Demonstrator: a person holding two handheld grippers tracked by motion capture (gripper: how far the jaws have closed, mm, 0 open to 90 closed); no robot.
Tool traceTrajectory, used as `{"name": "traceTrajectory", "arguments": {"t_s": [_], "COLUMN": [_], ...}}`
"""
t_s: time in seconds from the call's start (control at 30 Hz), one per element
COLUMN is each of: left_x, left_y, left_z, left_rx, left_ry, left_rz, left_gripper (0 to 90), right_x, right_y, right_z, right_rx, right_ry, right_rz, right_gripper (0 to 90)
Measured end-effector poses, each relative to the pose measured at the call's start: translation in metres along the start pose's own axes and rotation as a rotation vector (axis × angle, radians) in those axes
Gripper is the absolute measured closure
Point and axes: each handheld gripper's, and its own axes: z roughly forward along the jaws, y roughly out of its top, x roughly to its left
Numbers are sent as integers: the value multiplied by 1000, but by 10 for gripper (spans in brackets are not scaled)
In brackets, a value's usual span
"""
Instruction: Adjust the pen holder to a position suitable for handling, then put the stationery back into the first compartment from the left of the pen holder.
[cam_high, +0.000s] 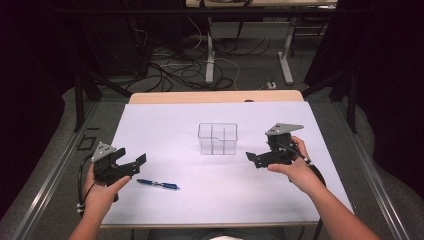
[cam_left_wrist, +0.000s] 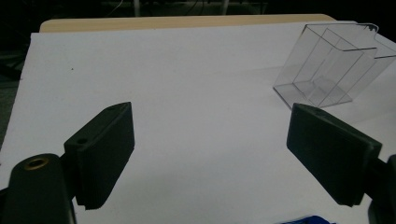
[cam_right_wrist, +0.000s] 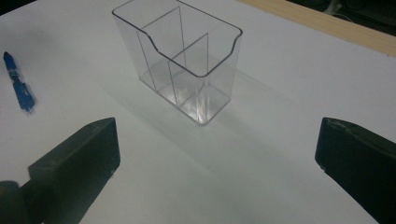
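Two sets of tongs, both wide open and both empty right now. The left tongs sit near the front-left of the white tabletop, with the blue pen lying flat just beside them, toward the person. The right tongs point in at the clear divided organizer, which stands upright mid-tabletop, apart from both tongs and well apart from the pen.

My guess is the pen ends up in that organizer, so here's where I'd expect trouble:

- The pen is thin, round and lying flat on a smooth sheet. If the tongs come down a bit off-center, it'll probably roll or skid away instead of getting pinched. Close on the very tip and it could swivel in the grip.
- The organizer looks light and nothing is holding it. Bump its rim with the pen on the way in and it may slide or tip over.
- Its compartments are narrow, and the clear walls are hard to judge in the right gripper view, so the pen could catch a divider.
- Release it while it's tilted and it might lever back out.
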Motion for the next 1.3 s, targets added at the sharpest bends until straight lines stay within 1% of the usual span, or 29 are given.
{"name": "traceTrajectory", "arguments": {"t_s": [0.07,0.1,0.13,0.2,0.23,0.27,0.3,0.33,0.37,0.4,0.5,0.53,0.7,0.77,0.83,0.9,0.93,0.97,1.03,1.07,1.13,1.2,1.27,1.3], "left_x": [-1,-1,-2,-3,-3,-4,-5,-5,-6,-7,-8,-9,-12,-12,-13,-14,-14,-15,-16,-16,-17,-19,-21,-21], "left_y": [2,3,4,6,7,8,9,10,10,11,13,13,16,17,19,22,23,24,25,26,27,28,29,31], "left_z": [-1,-1,-1,-1,-1,-1,-1,-1,0,0,1,2,3,3,2,2,3,3,4,4,7,8,10,11], "left_rx": [9,10,15,25,31,38,45,52,59,64,80,87,127,140,154,176,182,199,208,219,228,250,284,292], "left_ry": [-3,0,1,-1,-5,-6,-3,-1,1,6,-3,-4,-5,-1,-8,-6,-4,-6,-8,-16,-14,-20,-36,-35], "left_rz": [20,32,50,72,90,102,115,140,149,162,184,198,251,275,291,314,318,330,349,369,393,420,447,477], "left_gripper": [151,151,152,155,157,162,163,168,173,173,180,188,217,232,236,242,245,246,249,261,277,281,287,287], "right_x": [-2,-2,-2,-2,-2,-1,-1,-1,0,0,1,1,2,1,1,0,-1,-1,-1,-2,-2,-3,-4,-4], "right_y": [-9,-9,-12,-18,-19,-21,-22,-24,-25,-26,-29,-29,-32,-33,-35,-37,-38,-39,-42,-44,-46,-48,-50,-50], "right_z": [-2,-2,-3,-4,-5,-6,-6,-7,-7,-6,-5,-5,-6,-8,-10,-11,-12,-12,-13,-13,-13,-13,-13,-13], "right_rx": [-2,-2,-2,-11,-5,-18,-23,-20,-26,-27,-26,-21,-37,-42,-45,-50,-45,-49,-41,-49,-49,-48,-53,-54], "right_ry": [-18,-18,-21,-27,-24,-21,-23,-22,-19,-31,-28,-31,-43,-60,-71,-73,-76,-81,-75,-74,-75,-72,-71,-69], "right_rz": [20,20,22,21,19,27,22,24,28,31,21,18,11,9,8,13,12,17,26,25,34,39,40,44], "right_gripper": [0,0,0,0,0,0,0,0,0,0,0,0,0,0,0,0,0,0,0,0,0,0,4,5]}}
